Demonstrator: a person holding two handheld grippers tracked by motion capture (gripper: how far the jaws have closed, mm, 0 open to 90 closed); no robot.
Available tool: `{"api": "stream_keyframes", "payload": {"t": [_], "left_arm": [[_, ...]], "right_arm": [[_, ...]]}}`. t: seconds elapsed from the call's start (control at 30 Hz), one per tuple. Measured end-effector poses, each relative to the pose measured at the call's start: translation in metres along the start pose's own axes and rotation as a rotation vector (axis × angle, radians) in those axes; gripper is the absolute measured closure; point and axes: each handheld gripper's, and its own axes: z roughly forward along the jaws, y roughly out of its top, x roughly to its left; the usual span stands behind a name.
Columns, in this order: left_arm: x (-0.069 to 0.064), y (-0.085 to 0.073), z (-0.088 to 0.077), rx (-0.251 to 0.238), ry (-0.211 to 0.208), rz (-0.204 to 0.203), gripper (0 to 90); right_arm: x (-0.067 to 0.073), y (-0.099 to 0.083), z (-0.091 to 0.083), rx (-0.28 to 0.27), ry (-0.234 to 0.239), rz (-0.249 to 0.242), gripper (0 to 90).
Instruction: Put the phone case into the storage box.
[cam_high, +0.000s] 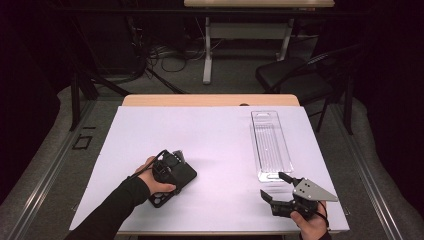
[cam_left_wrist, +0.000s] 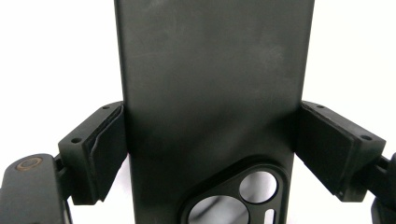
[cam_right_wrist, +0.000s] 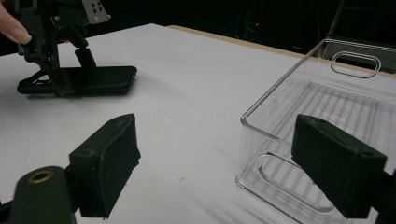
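Note:
A black phone case (cam_high: 183, 174) lies flat on the white sheet at the front left, its camera cut-out toward the person. My left gripper (cam_high: 170, 163) is over it. In the left gripper view the case (cam_left_wrist: 210, 70) runs up between the jaws, and both pads (cam_left_wrist: 109, 149) press its long edges. My right gripper (cam_high: 274, 185) stands open at the front right, just short of a clear plastic tray (cam_high: 270, 142). The right gripper view has the tray's near corner (cam_right_wrist: 261, 149) ahead of the right jaw, and the left gripper with the case (cam_right_wrist: 98, 74) farther off.
A white sheet (cam_high: 215, 135) covers most of the wooden table. The tray has a ribbed floor and a hanging slot at its far end. Beyond the table stand a black chair (cam_high: 295, 75) and another table's legs, with cables on the floor.

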Motion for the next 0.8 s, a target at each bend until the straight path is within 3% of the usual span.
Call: {"api": "stream_keyframes", "payload": {"t": [0.4, 0.8], "left_arm": [[0.004, -0.002, -0.026, -0.030, 0.010, 0.000, 14.0], [0.007, -0.004, -0.039, -0.051, 0.014, 0.001, 14.3]], "right_arm": [[0.001, 0.001, 0.001, 0.001, -0.005, 0.005, 14.4], [0.002, 0.001, 0.003, 0.010, 0.001, 0.001, 14.4]]}}
